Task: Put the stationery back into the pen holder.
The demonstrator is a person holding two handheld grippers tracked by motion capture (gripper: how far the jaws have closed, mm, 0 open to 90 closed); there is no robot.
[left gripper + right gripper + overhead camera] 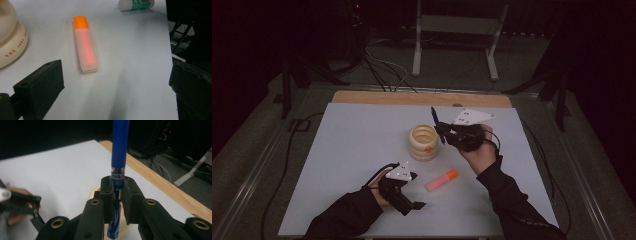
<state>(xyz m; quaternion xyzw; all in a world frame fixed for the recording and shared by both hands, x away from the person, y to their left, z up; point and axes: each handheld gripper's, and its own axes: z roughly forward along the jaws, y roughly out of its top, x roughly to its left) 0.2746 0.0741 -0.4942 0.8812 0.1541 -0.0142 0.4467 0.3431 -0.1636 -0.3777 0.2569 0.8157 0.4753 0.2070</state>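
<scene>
My right gripper is shut on a blue pen, which stands upright between its pads. In the high view that gripper holds the pen just right of a cream ribbed holder, with the pen's lower end by the holder's rim. My left gripper rests low near the table's front with its jaws wide apart. An orange highlighter lies flat on the white table ahead of its jaws, touching neither; the same highlighter lies just right of that gripper.
A white glue stick with a green label lies beyond the highlighter. The white tabletop ends in a wooden strip at the far edge. Cables and a metal stand sit on the floor behind.
</scene>
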